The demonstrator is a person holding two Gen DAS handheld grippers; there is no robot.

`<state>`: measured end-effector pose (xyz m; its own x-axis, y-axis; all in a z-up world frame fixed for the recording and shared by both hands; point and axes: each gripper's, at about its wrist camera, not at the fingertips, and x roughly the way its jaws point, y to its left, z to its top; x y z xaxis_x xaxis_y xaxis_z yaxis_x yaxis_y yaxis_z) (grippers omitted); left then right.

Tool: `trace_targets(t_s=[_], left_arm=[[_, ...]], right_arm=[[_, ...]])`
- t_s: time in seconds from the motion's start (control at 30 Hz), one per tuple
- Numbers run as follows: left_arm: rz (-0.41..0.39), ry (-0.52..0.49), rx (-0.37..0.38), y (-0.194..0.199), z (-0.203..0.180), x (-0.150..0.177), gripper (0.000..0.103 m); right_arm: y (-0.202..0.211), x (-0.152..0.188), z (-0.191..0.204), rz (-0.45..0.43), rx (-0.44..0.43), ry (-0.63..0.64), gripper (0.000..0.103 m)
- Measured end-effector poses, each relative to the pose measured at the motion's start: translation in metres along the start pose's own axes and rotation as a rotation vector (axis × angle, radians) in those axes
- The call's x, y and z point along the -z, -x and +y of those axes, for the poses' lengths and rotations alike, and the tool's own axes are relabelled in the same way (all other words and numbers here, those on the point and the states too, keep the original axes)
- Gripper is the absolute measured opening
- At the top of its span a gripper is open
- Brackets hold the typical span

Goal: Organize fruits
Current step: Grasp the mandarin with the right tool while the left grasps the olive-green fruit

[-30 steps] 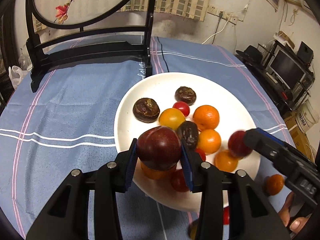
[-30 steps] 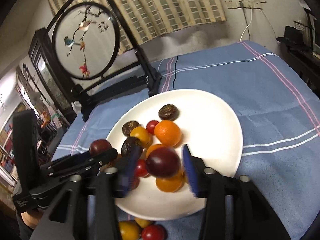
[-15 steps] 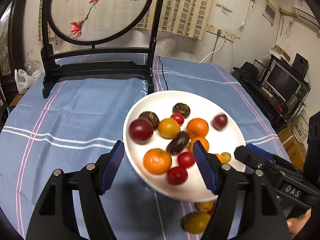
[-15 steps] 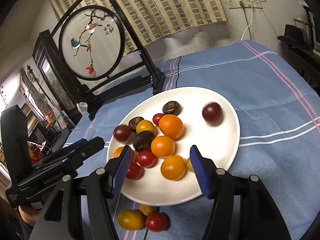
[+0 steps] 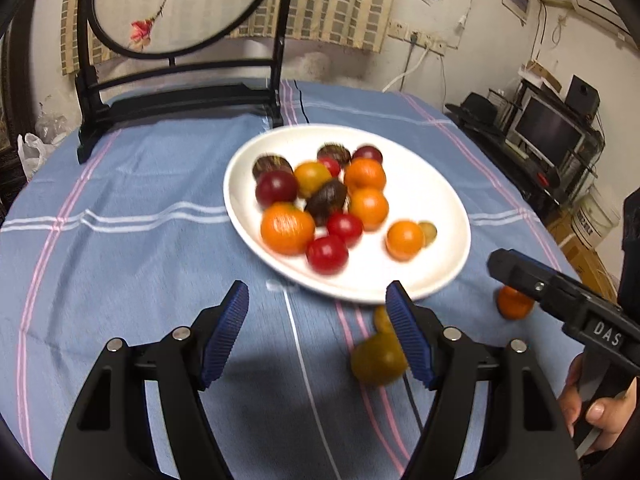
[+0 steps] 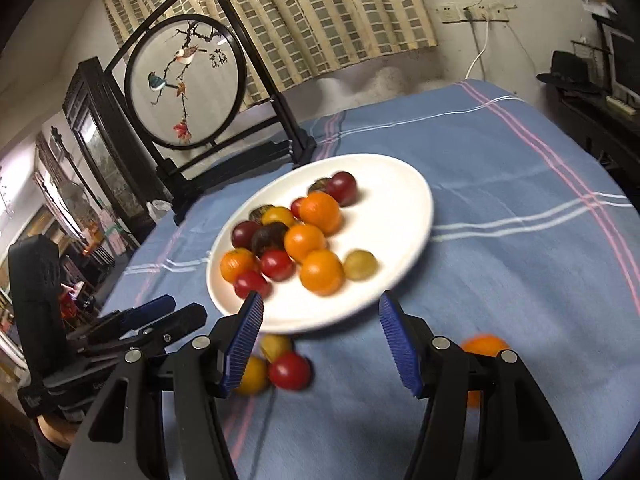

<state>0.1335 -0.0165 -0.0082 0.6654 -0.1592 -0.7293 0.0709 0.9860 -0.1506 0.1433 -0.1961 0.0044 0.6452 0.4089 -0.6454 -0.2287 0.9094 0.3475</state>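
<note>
A white plate on the blue tablecloth holds several small fruits: oranges, red and yellow tomatoes, dark plums and brown ones. My left gripper is open and empty, short of the plate's near rim. My right gripper is open and empty, also near the rim. Off the plate lie a yellow fruit, a red tomato, another yellow one and an orange.
A black-framed round embroidery screen stands at the table's far side. The right gripper shows at the right in the left wrist view; the left gripper shows at the left in the right wrist view. Shelves with electronics stand right of the table.
Both grippers let go of their dark red plums, which now lie on the plate. Both have pulled back from the plate toward the near table edge.
</note>
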Motion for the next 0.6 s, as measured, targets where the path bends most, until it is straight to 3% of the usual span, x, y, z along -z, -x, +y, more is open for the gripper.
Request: trace_targets(t_s=[0.3, 0.5, 0.6], left_arm=[[0.037, -0.008, -0.002, -0.004, 0.001, 0.023, 0.071], [0.052, -0.004, 0.000, -0.007, 0.004, 0.026, 0.072], [0.050, -0.014, -0.001, -0.007, 0.001, 0.027, 0.074]], right_arm=[[0.020, 0.028, -0.012, 0.018, 0.097, 0.023, 0.062], [0.049, 0.034, -0.018, -0.031, 0.147, 0.047, 0.062], [0.050, 0.031, -0.027, -0.021, 0.231, 0.069, 0.062]])
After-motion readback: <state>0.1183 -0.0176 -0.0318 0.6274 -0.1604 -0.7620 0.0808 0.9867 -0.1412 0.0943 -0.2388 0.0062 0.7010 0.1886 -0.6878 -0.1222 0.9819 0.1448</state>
